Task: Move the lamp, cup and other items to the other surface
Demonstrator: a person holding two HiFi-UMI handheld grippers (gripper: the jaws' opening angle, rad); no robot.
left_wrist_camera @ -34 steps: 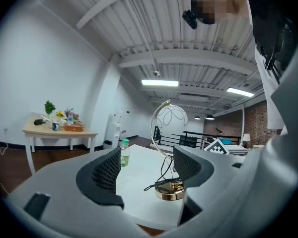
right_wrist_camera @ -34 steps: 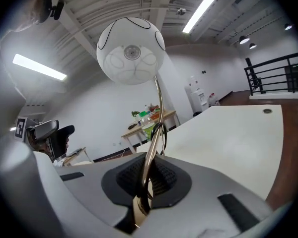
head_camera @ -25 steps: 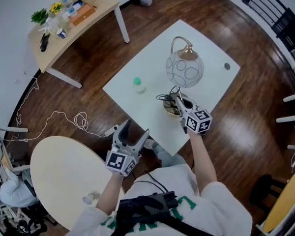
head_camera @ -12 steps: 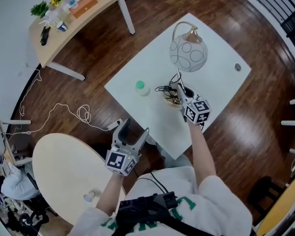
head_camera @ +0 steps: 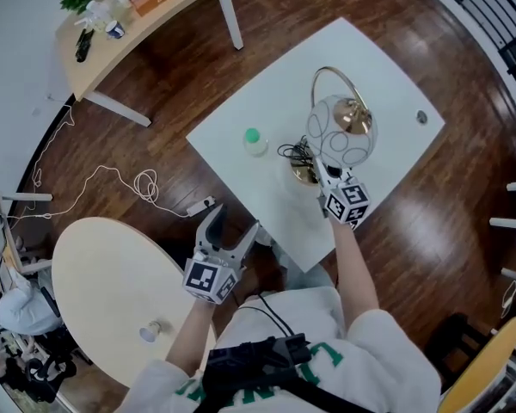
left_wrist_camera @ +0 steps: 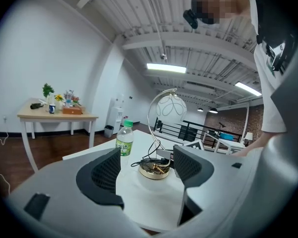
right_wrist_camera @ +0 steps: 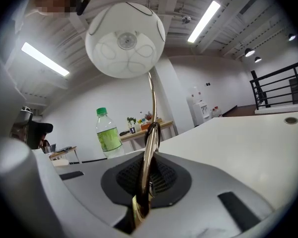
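A lamp with a white globe shade (head_camera: 340, 140) and a gold round base (head_camera: 303, 174) stands on the white square table (head_camera: 378, 67). My right gripper (head_camera: 319, 172) is shut on the lamp's thin gold stem (right_wrist_camera: 149, 148), low down, just above the base. The shade (right_wrist_camera: 125, 38) hangs over the jaws. A clear bottle with a green cap (head_camera: 254, 140) stands to the left of the base. My left gripper (head_camera: 234, 227) is open and empty at the table's near edge, facing the lamp base (left_wrist_camera: 155, 170) and the bottle (left_wrist_camera: 123, 139). A small cup (head_camera: 148, 330) sits on the round beige table (head_camera: 86, 282).
A black cord is bunched at the lamp base. A small round object (head_camera: 422, 117) lies near the white table's far right corner. A wooden desk (head_camera: 129, 24) with plants and small items stands at the upper left. A white cable (head_camera: 112, 188) trails over the dark wood floor.
The lamp's shade has swung nearer to the right gripper, which keeps its hold on the stem. Both grippers have sunk slightly. The left gripper remains open by the table's edge.
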